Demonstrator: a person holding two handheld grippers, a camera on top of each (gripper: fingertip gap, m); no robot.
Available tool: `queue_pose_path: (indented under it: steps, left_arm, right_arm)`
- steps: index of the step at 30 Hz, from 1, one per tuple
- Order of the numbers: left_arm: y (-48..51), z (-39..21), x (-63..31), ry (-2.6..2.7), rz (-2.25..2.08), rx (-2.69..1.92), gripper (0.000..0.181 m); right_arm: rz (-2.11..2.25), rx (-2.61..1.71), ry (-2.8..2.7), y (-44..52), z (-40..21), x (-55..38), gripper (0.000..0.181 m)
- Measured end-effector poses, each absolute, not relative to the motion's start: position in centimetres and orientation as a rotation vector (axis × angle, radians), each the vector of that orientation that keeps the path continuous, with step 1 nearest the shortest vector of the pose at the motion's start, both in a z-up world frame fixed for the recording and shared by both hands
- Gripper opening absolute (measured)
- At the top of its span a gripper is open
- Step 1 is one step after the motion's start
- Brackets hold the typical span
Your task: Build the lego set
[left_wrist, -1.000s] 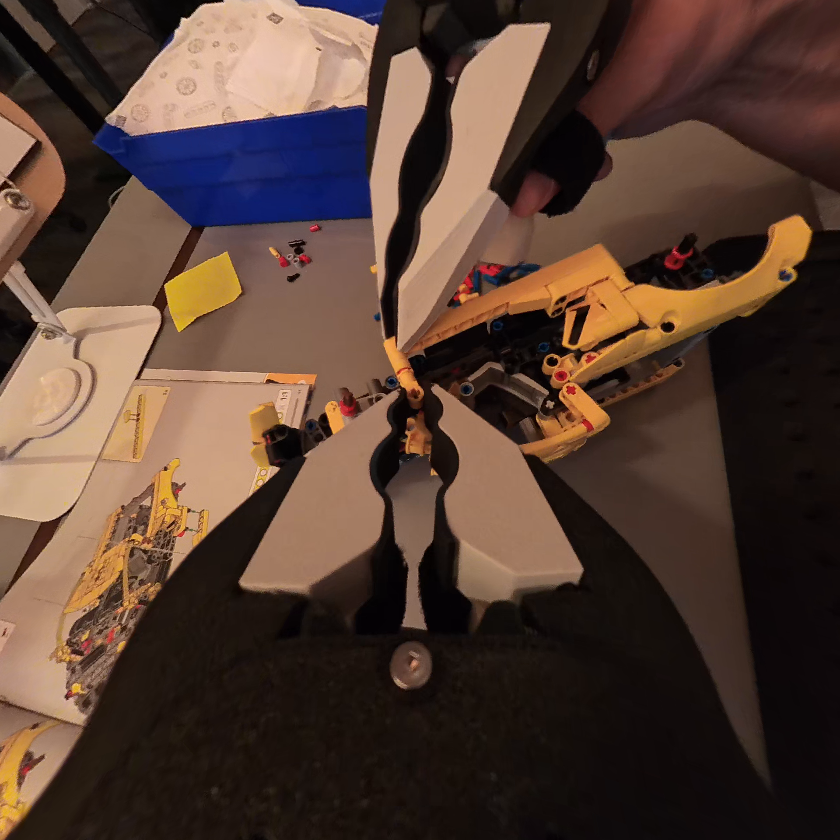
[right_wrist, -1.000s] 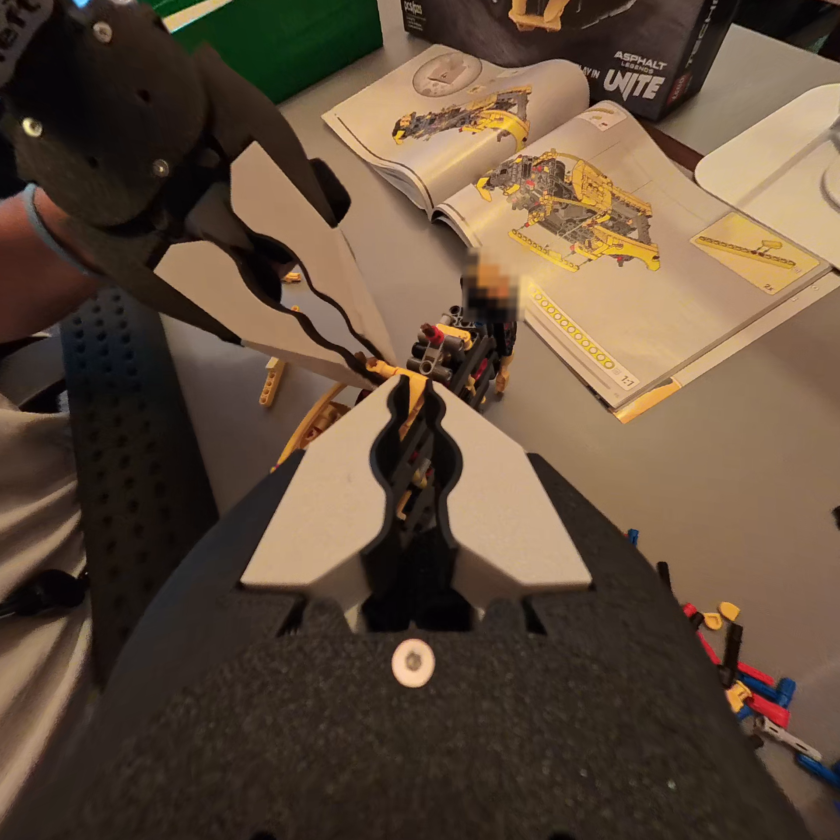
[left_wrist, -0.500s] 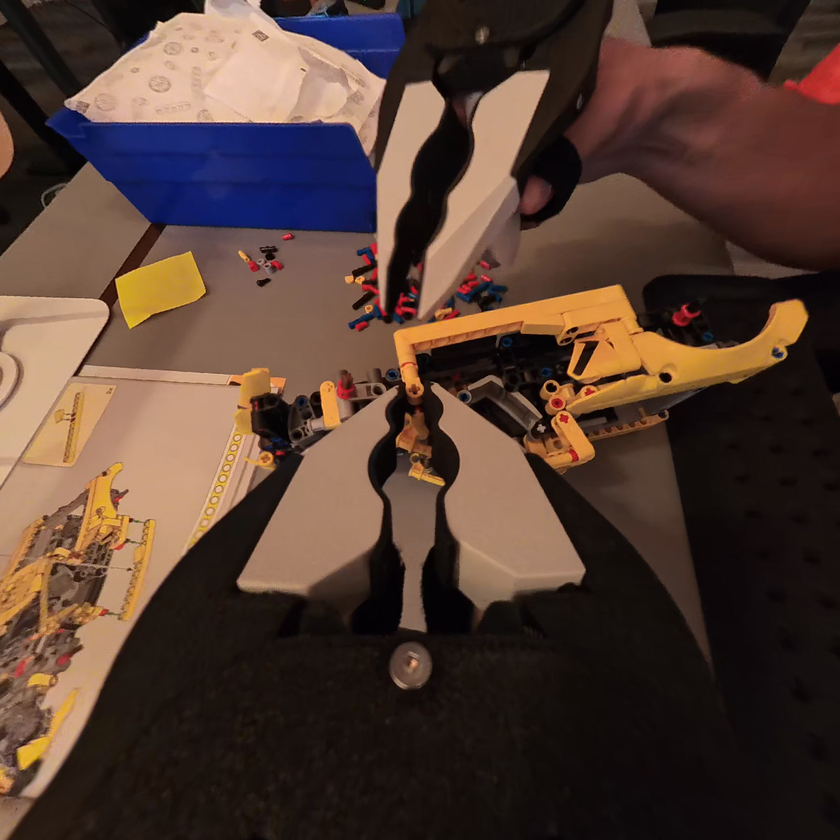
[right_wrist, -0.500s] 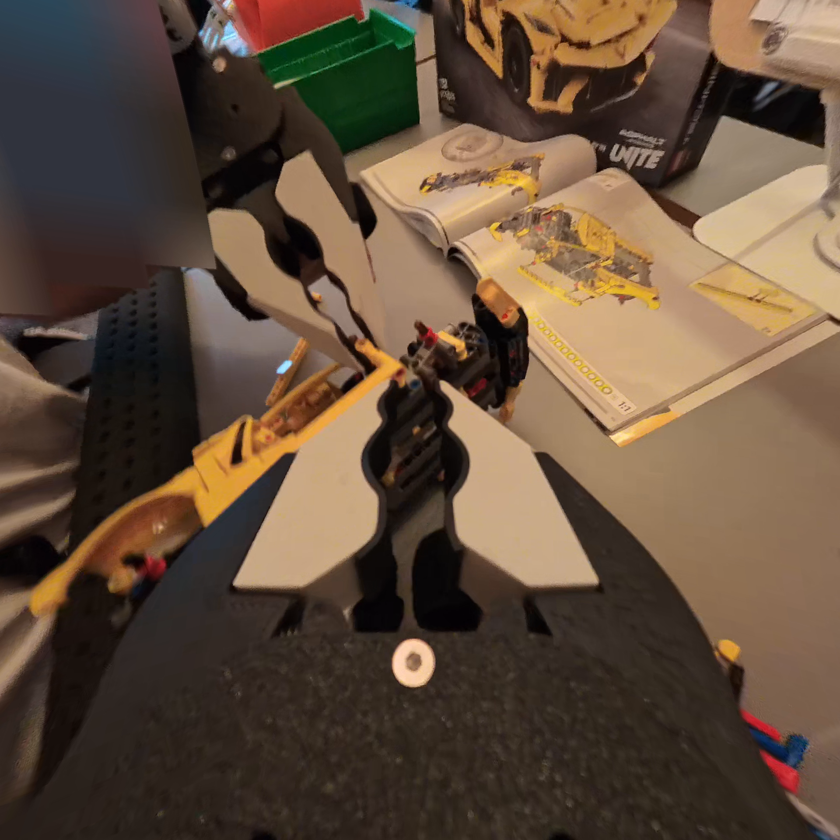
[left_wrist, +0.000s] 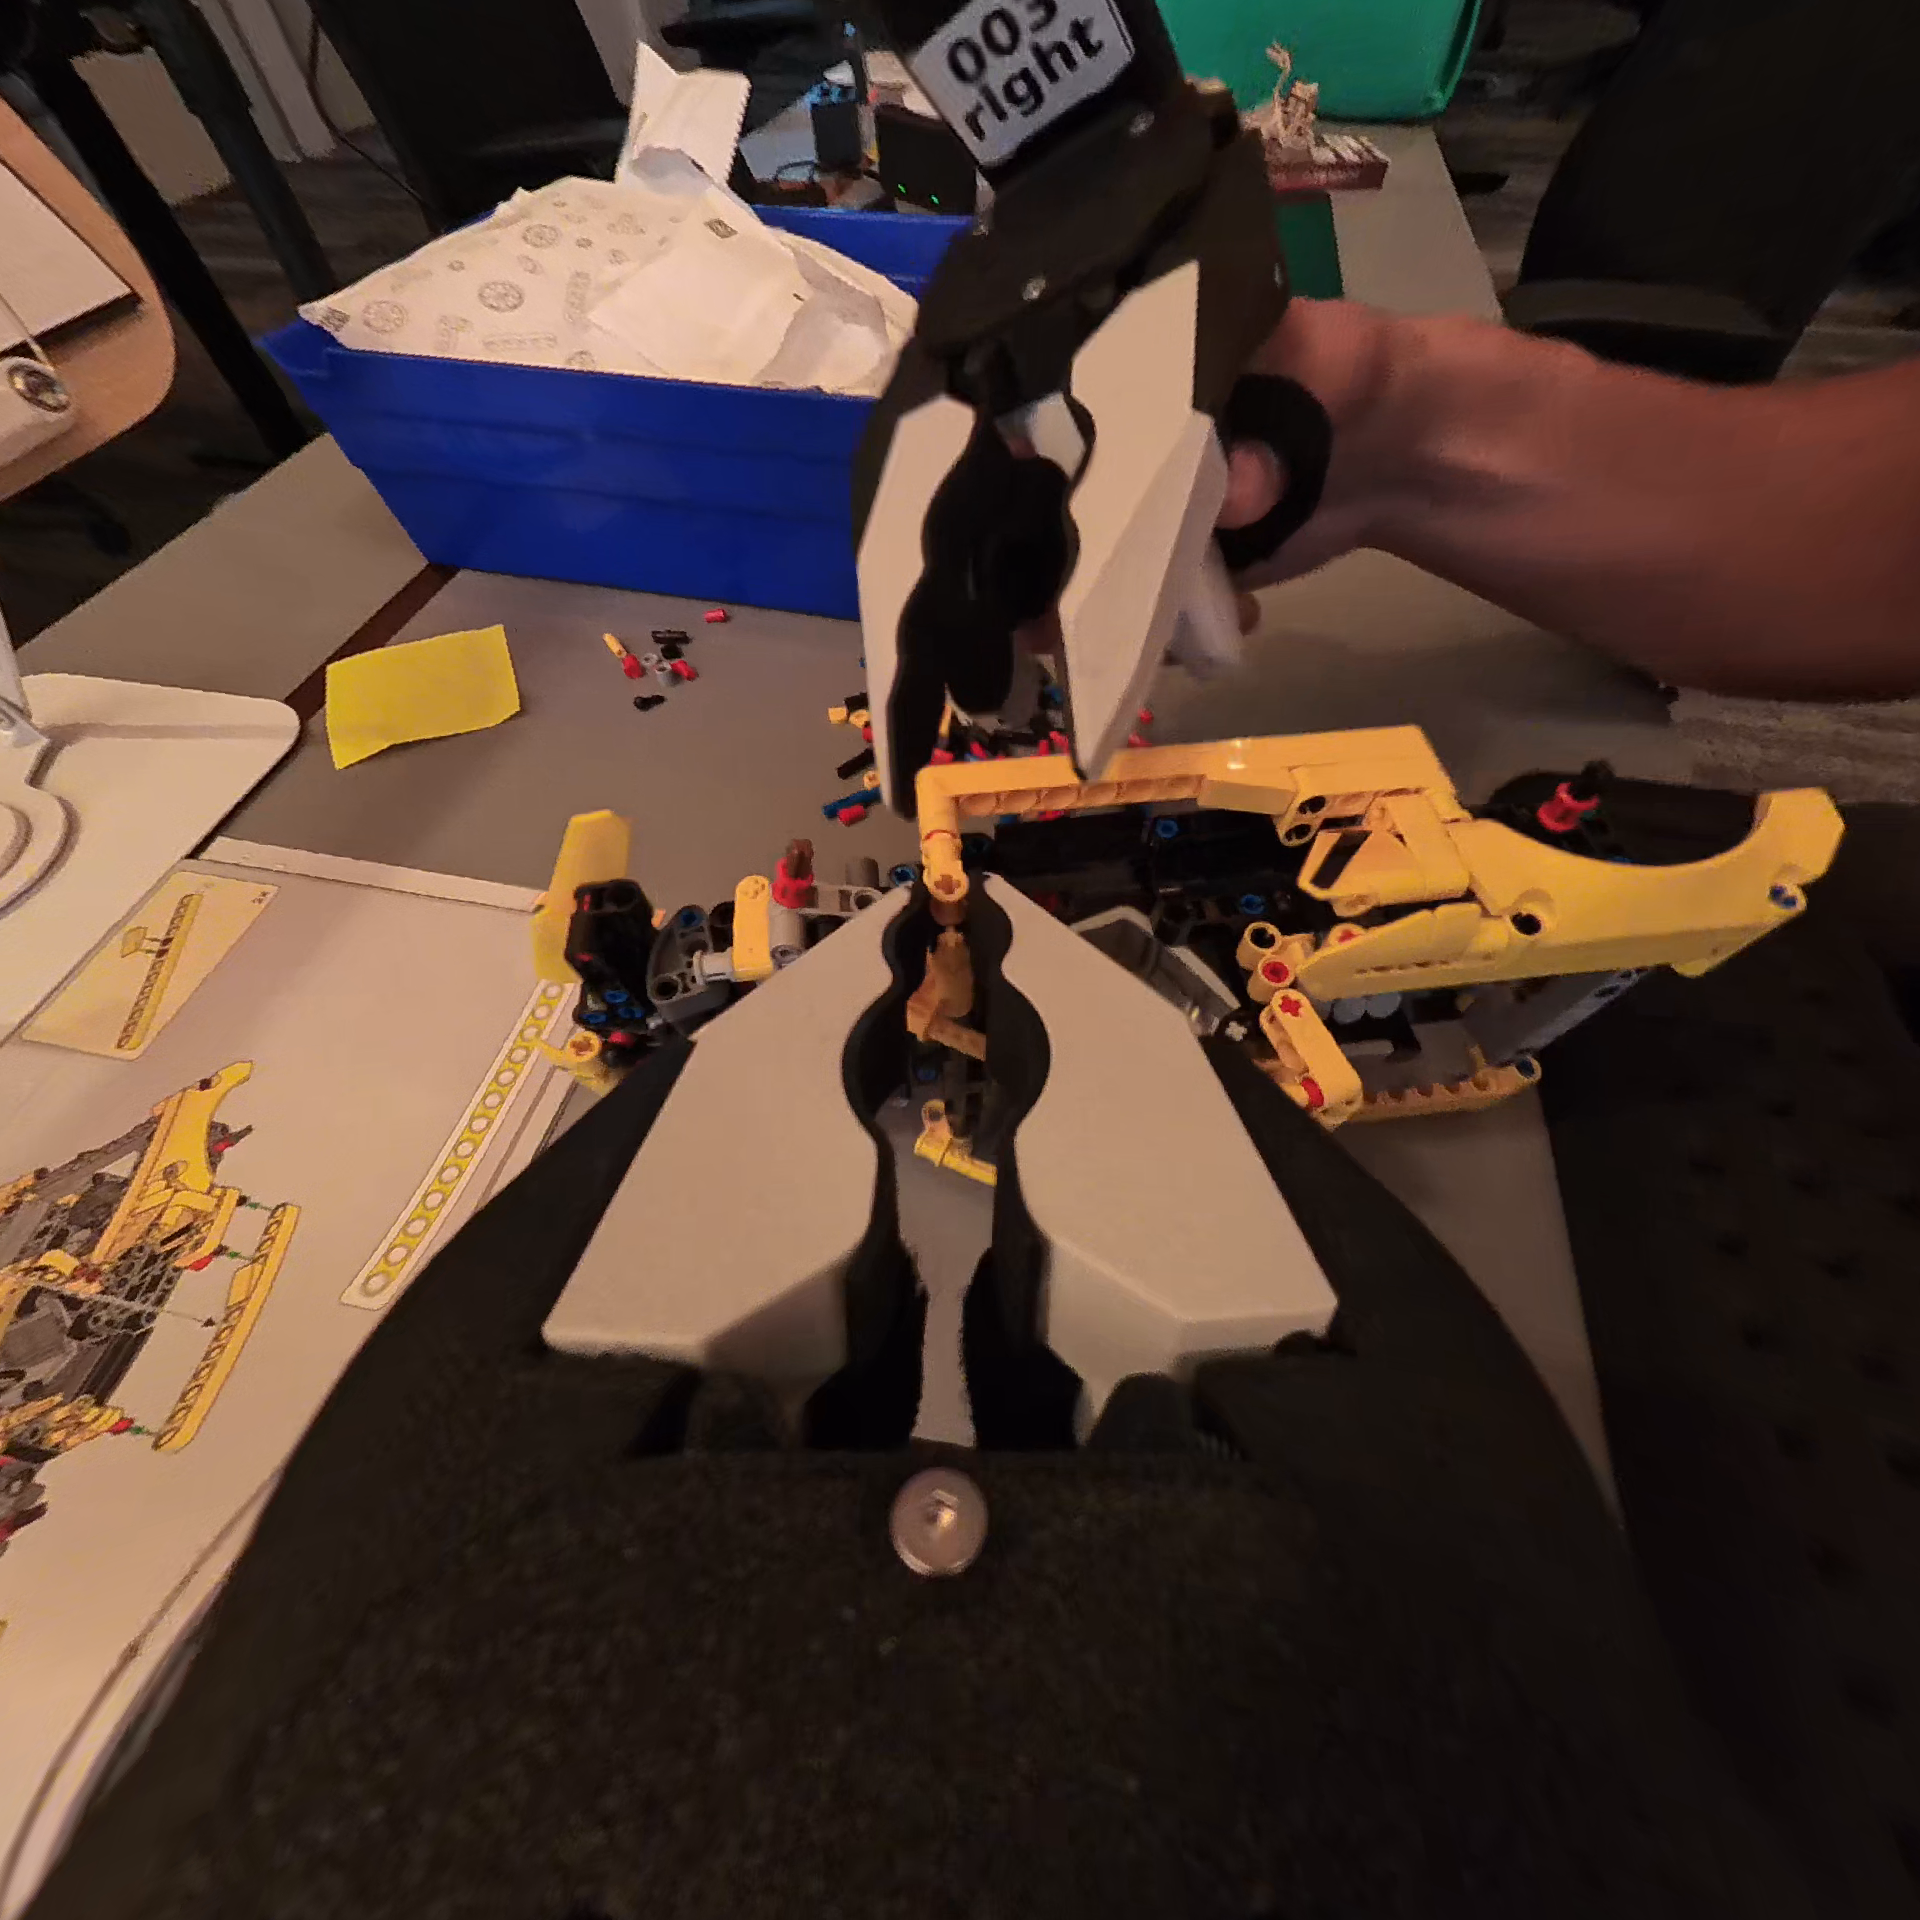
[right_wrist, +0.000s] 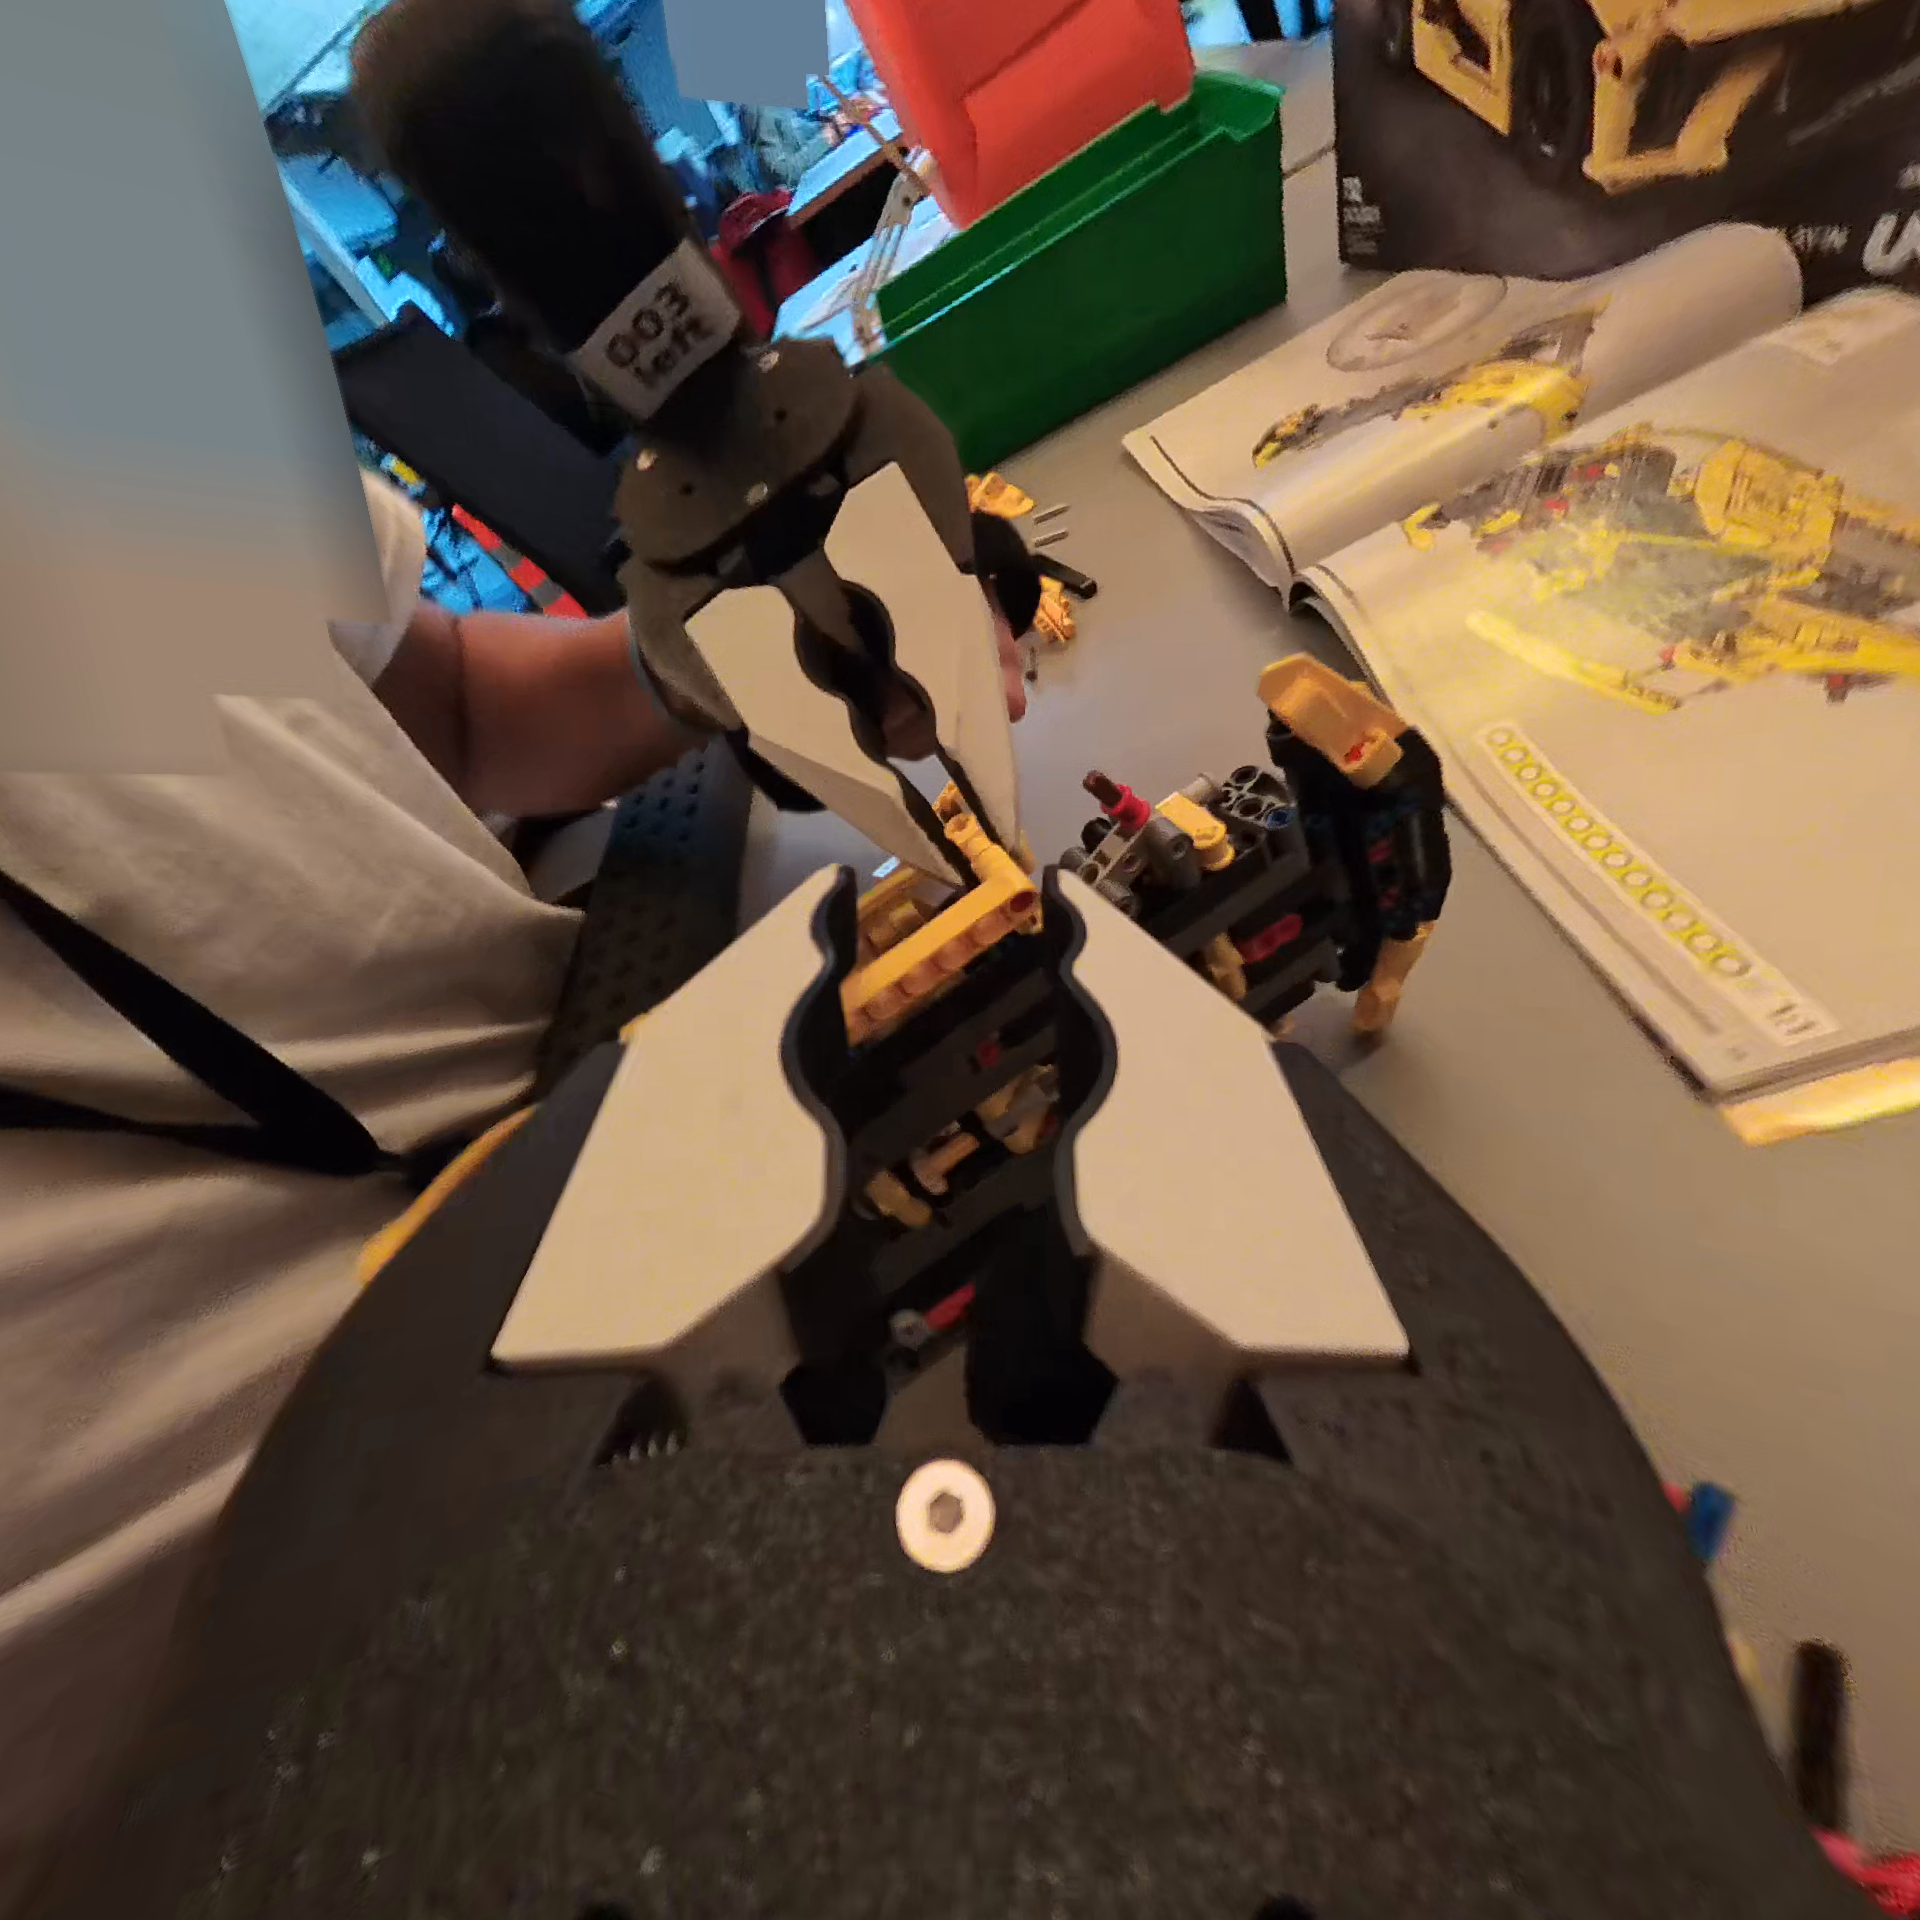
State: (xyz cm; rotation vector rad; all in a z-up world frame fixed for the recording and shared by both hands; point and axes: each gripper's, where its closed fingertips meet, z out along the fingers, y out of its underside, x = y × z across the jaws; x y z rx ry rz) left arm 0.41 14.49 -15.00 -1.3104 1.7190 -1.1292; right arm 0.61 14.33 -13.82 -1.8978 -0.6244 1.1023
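left hand-held gripper clamped on the yellow frame corner; right hand-held gripper apart, straddling it at 12 o'clock; next, squeeze.

My left wrist camera sits behind my left gripper, looking forward and down along its two fingers, very close to the yellow lego model on the grey table; past it the view faces the blue bin at the far edge. My right wrist camera sits behind my right gripper, also angled down and close in, but it faces the opposite way, toward my own torso, the green bin and the open instruction booklet. Both views share the model's yellow corner, the booklet, and each shows the other gripper coming in from above.
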Motion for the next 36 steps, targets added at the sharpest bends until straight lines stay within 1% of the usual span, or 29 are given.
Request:
queue_pose_path:
  steps: [2,4,8,10,11,17,18,19,20,24,28,30,33,36]
  left_arm:
    - [14.5,-14.9,0.9,1.657,-1.143,-1.336,0.006]
    - [14.5,-14.8,1.2,1.608,-1.121,-1.347,0.006]
    - [14.4,-14.7,1.7,1.522,-1.059,-1.362,0.006]
    - [14.2,-14.7,1.8,1.491,-1.057,-1.361,0.006]
    - [14.1,-14.7,1.7,1.478,-1.059,-1.358,0.006]
    - [14.2,-15.2,1.0,1.406,-1.125,-1.367,0.008]
    - [14.1,-15.1,0.8,1.394,-1.151,-1.368,0.011]
    - [14.0,-14.9,0.6,1.384,-1.189,-1.364,0.022]
    - [14.0,-14.6,0.3,1.372,-1.235,-1.358,0.027]
    - [14.7,-13.8,-1.0,1.325,-1.383,-1.371,0.030]
    - [14.7,-16.6,-1.0,1.432,-1.369,-1.450,0.029]
    - [14.5,-16.4,-0.9,1.411,-1.422,-1.447,0.024]
    - [14.4,-16.5,-0.8,1.405,-1.427,-1.439,0.023]
    - [14.4,-16.5,-0.9,1.395,-1.451,-1.454,0.023]
  right_arm:
    - [1.115,-2.000,-0.533,14.3,-14.3,0.0,0.044]
    - [0.991,-2.109,-0.396,14.8,-14.7,0.4,0.035]
    - [0.708,-2.225,-0.246,14.8,-14.2,1.6,0.035]
    - [0.649,-2.283,-0.170,14.6,-14.3,1.7,0.044]
    - [0.623,-2.314,-0.154,14.4,-14.6,1.6,0.044]
    - [0.489,-2.409,-0.077,14.1,-14.9,0.5,0.039]
    - [0.481,-2.410,-0.056,14.2,-14.7,0.4,0.039]
    - [0.454,-2.416,-0.032,14.2,-14.5,0.5,0.039]
    - [0.407,-2.419,-0.004,14.3,-14.2,0.8,0.040]
    - [0.244,-2.456,0.058,14.7,-14.3,1.1,0.042]
    - [0.123,-2.514,0.092,15.0,-15.2,0.7,0.046]
    - [0.099,-2.522,0.109,14.9,-15.1,0.6,0.040]
    - [0.055,-2.522,0.121,14.8,-14.7,0.9,0.033]
    - [0.044,-2.520,0.151,14.9,-14.6,1.3,0.032]
